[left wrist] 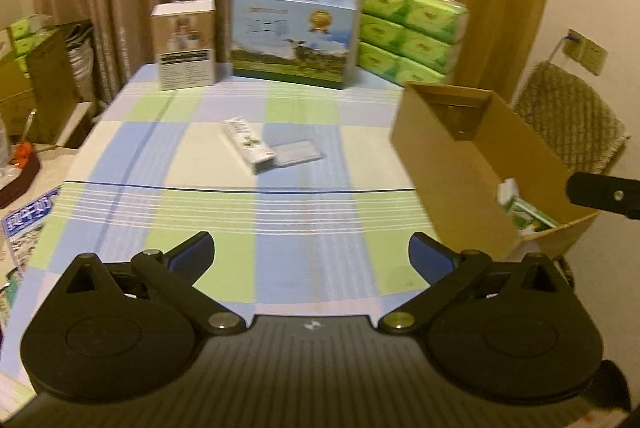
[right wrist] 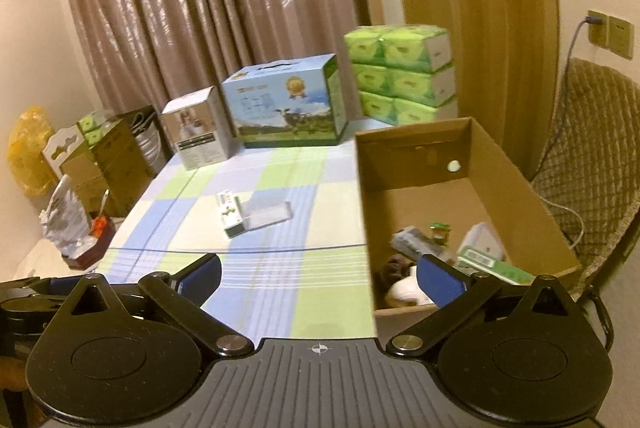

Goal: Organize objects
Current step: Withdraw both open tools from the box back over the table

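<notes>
A small white carton [left wrist: 249, 145] [right wrist: 229, 214] lies on the checked tablecloth [left wrist: 280, 228] near the table's middle, with a flat clear packet [left wrist: 298, 153] [right wrist: 269, 214] touching its right side. An open brown cardboard box [left wrist: 472, 163] [right wrist: 500, 163] stands at the table's right and holds several small items [right wrist: 436, 248]. My left gripper [left wrist: 311, 258] is open and empty above the near part of the table. My right gripper [right wrist: 319, 278] is open and empty, its right finger [right wrist: 440, 280] over the box's near corner. A finger of the right gripper [left wrist: 604, 196] shows at the left view's right edge.
At the table's back stand a white box [left wrist: 186, 43], a blue milk carton case [left wrist: 294, 37] and stacked green tissue packs [left wrist: 408, 31]. A padded chair [right wrist: 588, 155] is to the right. Boxes and clutter [right wrist: 100, 163] sit to the left. Curtains hang behind.
</notes>
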Demonstrator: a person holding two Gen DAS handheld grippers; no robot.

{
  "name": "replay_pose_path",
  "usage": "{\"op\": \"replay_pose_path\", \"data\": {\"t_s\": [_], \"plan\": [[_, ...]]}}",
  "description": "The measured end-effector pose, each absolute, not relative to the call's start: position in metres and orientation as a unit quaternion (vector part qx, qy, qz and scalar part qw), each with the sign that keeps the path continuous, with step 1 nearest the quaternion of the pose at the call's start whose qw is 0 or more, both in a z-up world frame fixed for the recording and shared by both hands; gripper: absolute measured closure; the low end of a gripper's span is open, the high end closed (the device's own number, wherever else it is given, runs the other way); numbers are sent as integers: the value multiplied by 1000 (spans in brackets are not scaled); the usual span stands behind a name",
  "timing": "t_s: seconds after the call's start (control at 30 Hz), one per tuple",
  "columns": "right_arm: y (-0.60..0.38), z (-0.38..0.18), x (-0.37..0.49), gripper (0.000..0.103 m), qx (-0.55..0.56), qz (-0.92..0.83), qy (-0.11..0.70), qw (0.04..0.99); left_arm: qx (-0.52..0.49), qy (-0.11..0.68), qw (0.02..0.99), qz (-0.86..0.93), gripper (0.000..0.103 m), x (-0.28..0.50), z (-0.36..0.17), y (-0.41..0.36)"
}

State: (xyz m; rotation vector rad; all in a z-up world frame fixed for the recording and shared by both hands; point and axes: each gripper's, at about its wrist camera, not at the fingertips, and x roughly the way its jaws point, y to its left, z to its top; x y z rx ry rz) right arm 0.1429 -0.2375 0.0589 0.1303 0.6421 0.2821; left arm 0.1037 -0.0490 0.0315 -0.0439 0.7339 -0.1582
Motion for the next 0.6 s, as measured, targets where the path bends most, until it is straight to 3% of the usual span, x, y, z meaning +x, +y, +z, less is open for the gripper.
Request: {"op": "replay_pose_path", "data": {"t_s": [0.6], "plan": [[-180,46,156,2,41,184,323,928,-48,365,929,-24,1,112,20,10]]}}
